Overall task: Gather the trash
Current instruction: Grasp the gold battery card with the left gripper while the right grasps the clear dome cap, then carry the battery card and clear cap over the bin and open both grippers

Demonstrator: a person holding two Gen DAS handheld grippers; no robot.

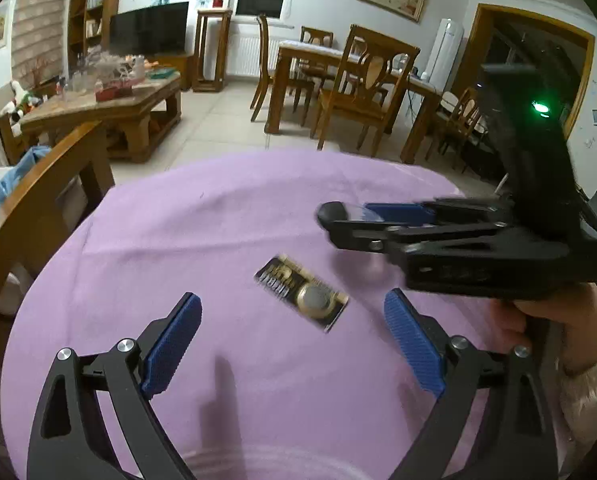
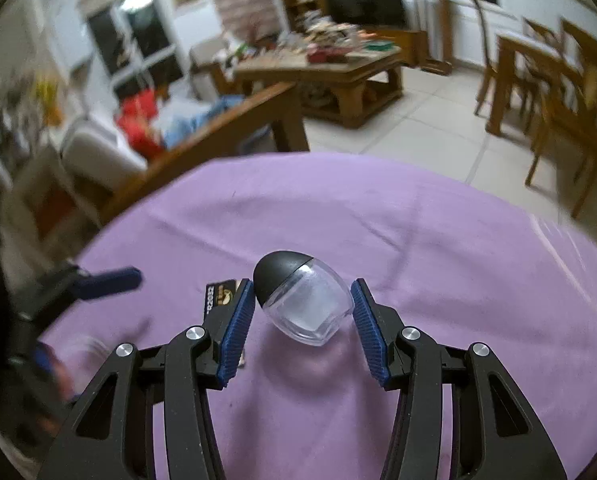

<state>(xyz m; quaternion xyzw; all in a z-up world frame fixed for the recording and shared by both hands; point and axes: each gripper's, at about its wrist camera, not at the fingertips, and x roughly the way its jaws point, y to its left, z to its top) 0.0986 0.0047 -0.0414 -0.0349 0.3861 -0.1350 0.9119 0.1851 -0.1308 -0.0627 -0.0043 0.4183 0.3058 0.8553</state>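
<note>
Our left gripper (image 1: 294, 340): jaws open, battery card (image 1: 301, 293) at centre frame. Our right gripper (image 2: 303, 330): jaws open around clear bottle (image 2: 304, 304), purple cloth (image 2: 438, 248) beneath.

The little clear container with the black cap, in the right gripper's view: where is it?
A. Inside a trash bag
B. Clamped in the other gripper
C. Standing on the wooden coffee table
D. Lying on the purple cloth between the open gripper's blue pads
D: the clear container lies on its side on the purple cloth, between the spread blue pads of the right gripper, not visibly squeezed by them.
</note>
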